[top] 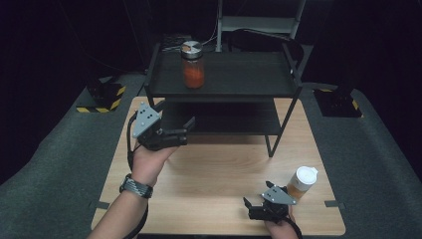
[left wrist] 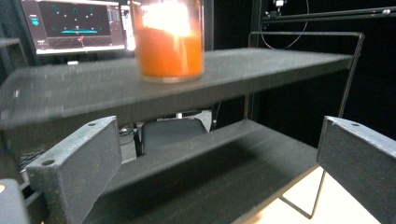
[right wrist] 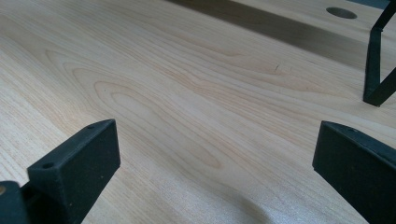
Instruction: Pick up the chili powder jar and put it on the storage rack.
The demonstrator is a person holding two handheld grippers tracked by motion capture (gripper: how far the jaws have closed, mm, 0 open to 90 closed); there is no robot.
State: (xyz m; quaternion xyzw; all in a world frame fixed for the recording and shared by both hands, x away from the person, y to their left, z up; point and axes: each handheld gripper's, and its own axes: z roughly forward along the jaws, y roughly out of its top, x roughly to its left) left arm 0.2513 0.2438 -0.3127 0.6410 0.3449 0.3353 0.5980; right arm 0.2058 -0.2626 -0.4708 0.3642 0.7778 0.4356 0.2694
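My counter [top: 214,169] spreads pale and wooden beneath both my hands; on it, ahead of my left hand-held gripper [top: 175,130], stands the black two-tier shelf [top: 239,79], its lower tier level with my jaws; the jar [top: 192,64] of orange stuff, metal-lidded, sits on the top tier, above and just beyond that gripper, upright and untouched; in the left gripper view it rises over my spread jaws, which grasp nothing; my right hand-held gripper [top: 253,206] rests low near the counter's near edge, jaws parted wide over bare wood, empty; a white-capped bottle [top: 301,182] stands just to its right, apart from it.
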